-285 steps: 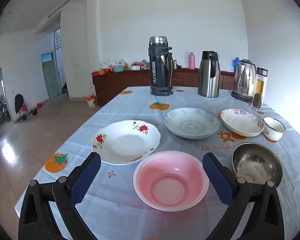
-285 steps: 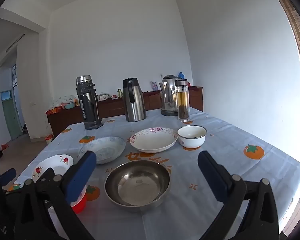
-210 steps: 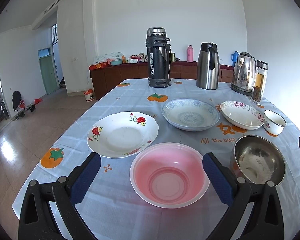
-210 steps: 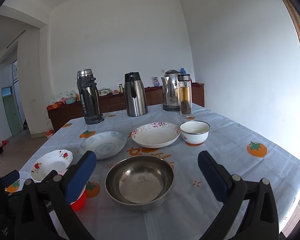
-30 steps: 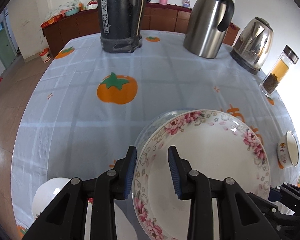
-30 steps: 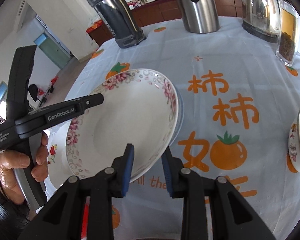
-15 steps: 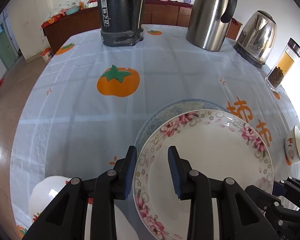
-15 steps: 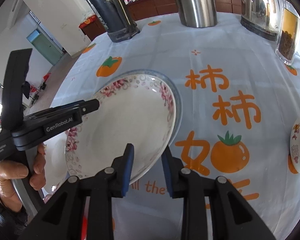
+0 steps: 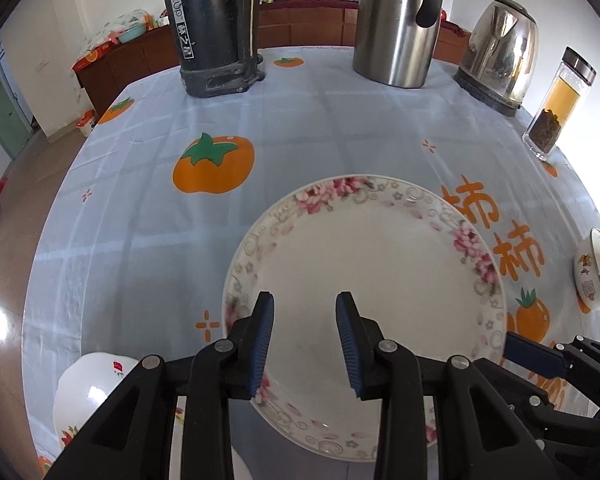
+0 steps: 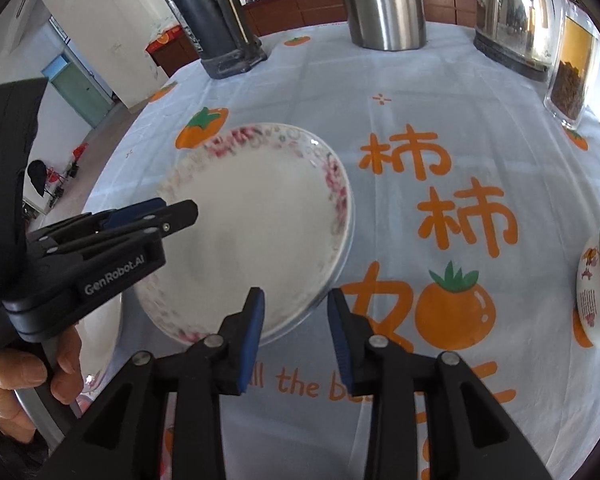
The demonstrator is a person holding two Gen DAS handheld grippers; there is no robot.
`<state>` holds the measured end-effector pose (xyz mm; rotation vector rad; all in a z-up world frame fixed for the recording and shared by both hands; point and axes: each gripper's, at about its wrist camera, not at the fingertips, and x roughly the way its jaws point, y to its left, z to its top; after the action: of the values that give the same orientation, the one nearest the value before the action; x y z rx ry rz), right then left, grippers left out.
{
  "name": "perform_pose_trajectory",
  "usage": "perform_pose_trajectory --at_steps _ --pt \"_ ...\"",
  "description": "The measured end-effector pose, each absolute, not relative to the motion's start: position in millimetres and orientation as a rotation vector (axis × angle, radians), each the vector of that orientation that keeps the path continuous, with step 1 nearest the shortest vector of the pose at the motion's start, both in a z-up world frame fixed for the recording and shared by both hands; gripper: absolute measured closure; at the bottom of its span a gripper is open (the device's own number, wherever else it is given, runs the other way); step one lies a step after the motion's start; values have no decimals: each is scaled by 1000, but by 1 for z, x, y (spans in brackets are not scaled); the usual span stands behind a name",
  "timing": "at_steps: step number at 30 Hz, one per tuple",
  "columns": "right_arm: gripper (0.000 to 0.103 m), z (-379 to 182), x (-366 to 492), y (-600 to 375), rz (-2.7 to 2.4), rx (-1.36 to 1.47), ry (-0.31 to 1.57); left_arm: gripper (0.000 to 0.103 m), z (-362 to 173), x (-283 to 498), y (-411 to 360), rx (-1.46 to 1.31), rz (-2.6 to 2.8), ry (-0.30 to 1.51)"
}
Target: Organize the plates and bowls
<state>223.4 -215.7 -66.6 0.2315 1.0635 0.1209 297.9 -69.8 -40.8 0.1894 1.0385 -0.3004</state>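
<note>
Pink-floral white plate [image 9: 380, 264] flat atop blue-rim plate [image 10: 342, 264], red-rose plate [image 9: 88, 396] near-left, small enamel bowl [image 9: 598, 276] right

White plate [image 9: 380, 256] rimmed with pink flowers; pale tablecloth [image 9: 300, 120] printed with orange persimmons.

A counter [image 9: 308, 120] is covered with a pale cloth printed with orange persimmons and orange lettering. Along its far edge stand a tall black thermos flask [image 9: 212, 24], a steel jug with a black handle [image 9: 396, 20], a shiny electric kettle [image 9: 500, 56] and a glass tea bottle [image 9: 560, 104] holding amber liquid with dark leaves at the bottom. Behind them a dark wooden sideboard [image 9: 308, 24] runs along a white wall, with a green door [image 9: 0, 116] at far left.
</note>
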Motion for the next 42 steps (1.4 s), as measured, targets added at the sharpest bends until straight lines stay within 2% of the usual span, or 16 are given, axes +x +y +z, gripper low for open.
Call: perform_pose_trajectory --at_steps 6,20,24,33,35,37,39,42 --pt "69 -64 222 -223 116 274 1068 68 -32 291 -67 229 -276 992" --pt "69 -18 181 -195 137 291 941 67 5 254 -26 247 -200 860" --pt "68 -17 174 -186 153 319 934 66 8 242 -10 222 -188 867" --pt "67 -18 164 -161 218 398 936 64 19 213 25 249 -80 760" --pt "56 -16 161 -154 225 399 926 57 21 207 32 247 -66 739" --pt "40 -13 159 -146 231 393 910 39 24 202 39 250 -43 710" --pt "40 -13 157 -138 243 381 900 31 27 196 48 245 -21 675" --pt "40 -18 156 -132 259 397 909 29 27 192 59 236 -14 665"
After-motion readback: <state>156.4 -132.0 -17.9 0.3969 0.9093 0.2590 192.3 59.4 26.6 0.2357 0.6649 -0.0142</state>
